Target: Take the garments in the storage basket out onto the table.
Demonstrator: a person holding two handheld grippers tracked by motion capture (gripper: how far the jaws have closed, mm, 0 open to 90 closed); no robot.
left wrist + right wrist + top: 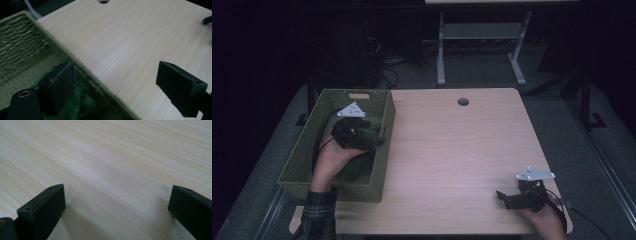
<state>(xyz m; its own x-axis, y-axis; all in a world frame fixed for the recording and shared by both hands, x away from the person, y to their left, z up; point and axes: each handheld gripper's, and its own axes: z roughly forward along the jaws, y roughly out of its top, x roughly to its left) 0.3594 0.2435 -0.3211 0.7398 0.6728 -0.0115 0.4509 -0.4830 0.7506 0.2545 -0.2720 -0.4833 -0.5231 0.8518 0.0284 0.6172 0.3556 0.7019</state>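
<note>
A green woven basket (302, 150) stands on the left side of the light wooden table (452, 150). A dark green fuzzy cloth (357, 167) lies in its near end. My left gripper (372, 135) hovers over the basket's right wall, just above the cloth. In the left gripper view the left gripper (120, 80) is open. One jaw hangs over the green cloth (82, 105) inside the basket (22, 47), the other over the table (125, 37). My right gripper (504, 199) rests low near the table's front right. The right gripper (115, 207) is open over bare wood (112, 157).
A round cable hole (463, 101) sits near the table's far edge. Beyond the table, on the dark floor, are a white desk frame (442, 55) and loose cables (387, 65). A plaid sleeve (319, 215) enters at the bottom left.
</note>
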